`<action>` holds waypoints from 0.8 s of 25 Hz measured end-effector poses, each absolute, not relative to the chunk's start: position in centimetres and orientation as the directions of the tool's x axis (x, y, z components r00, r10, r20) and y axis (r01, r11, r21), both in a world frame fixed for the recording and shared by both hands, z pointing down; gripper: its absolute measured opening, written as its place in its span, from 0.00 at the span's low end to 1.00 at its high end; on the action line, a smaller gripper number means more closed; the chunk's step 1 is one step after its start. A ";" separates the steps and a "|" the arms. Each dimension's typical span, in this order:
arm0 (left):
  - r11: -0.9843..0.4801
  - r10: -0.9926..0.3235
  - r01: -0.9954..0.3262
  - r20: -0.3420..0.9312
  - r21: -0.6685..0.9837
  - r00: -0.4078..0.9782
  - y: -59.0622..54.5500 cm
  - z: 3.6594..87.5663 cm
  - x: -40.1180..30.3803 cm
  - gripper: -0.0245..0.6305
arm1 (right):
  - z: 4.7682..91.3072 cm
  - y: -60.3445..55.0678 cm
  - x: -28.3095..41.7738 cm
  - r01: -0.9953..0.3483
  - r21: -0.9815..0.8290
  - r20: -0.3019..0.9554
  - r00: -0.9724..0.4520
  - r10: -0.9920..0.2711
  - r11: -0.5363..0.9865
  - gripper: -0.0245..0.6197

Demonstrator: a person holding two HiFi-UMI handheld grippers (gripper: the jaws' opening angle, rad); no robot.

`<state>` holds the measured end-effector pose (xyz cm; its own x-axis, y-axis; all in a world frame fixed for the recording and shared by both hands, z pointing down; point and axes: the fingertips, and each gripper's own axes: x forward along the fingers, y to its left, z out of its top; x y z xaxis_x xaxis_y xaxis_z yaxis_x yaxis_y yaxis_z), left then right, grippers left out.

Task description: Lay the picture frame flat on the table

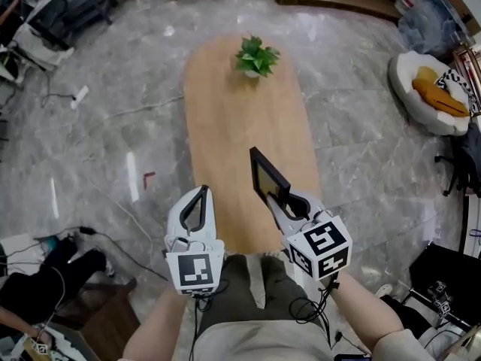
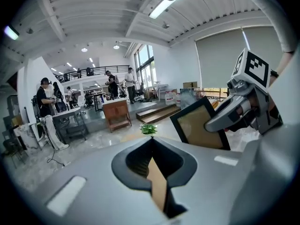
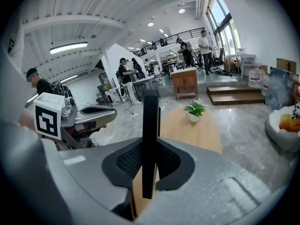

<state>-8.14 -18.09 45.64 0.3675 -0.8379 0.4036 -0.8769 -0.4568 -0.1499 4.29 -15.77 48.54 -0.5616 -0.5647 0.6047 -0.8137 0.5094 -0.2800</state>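
Closest to the head camera: left gripper (image 1: 201,195) and right gripper (image 1: 284,200), side by side at the near end of the oval wooden worktop (image 1: 225,126), each with its marker cube toward the person. Right gripper pinches the picture frame (image 1: 267,176) by its lower part; its own view shows the black frame edge-on and upright between the pads, which press on it from both sides. Frame: black border, tan panel, standing on edge and tilted, over the near right part of the worktop, not lying flat. Contact between frame and worktop cannot be told from any view. Left gripper: jaws pressed together at the tips, nothing between them, only a strip of the wooden worktop visible through the gap behind the tips. It sits just left of the frame, apart from it. Small potted plant (image 1: 255,57) stands at the far end of the worktop, well apart from both grippers. Grey marbled floor (image 1: 113,126) surrounds the worktop.
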 end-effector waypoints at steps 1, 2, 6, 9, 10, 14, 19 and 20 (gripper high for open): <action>-0.462 -0.832 -0.874 0.413 -0.148 0.370 -18.2 46.4 -8.1 0.07 | 49.6 -15.8 4.2 -0.813 -0.289 0.615 -0.562 -0.553 0.505 0.11; -0.467 -0.827 -0.872 0.422 -0.144 0.373 -18.2 47.2 -7.9 0.07 | 50.6 -15.8 4.2 -0.813 -0.299 0.624 -0.562 -0.542 0.499 0.11; -0.478 -0.804 -0.872 0.454 -0.107 0.384 -18.3 50.7 -7.6 0.07 | 54.7 -15.6 3.9 -0.812 -0.341 0.656 -0.566 -0.499 0.473 0.11; -0.491 -0.788 -0.865 0.474 -0.099 0.393 -18.6 53.1 -7.3 0.07 | 57.5 -15.5 3.5 -0.810 -0.368 0.673 -0.571 -0.470 0.457 0.11; -0.494 -0.783 -0.864 0.482 -0.098 0.393 -18.6 54.1 -7.3 0.07 | 58.5 -15.4 3.3 -0.809 -0.378 0.678 -0.573 -0.460 0.451 0.11; -0.496 -0.766 -0.865 0.506 -0.074 0.396 -18.6 57.7 -7.3 0.07 | 62.7 -14.7 2.5 -0.801 -0.419 0.698 -0.585 -0.413 0.427 0.11; -0.503 -0.741 -0.863 0.535 -0.042 0.406 -18.5 61.8 -7.1 0.07 | 67.8 -13.5 1.6 -0.801 -0.463 0.724 -0.589 -0.359 0.380 0.11; -0.509 -0.734 -0.860 0.543 -0.041 0.408 -18.4 62.7 -7.1 0.07 | 68.7 -13.3 1.5 -0.800 -0.476 0.727 -0.592 -0.348 0.365 0.11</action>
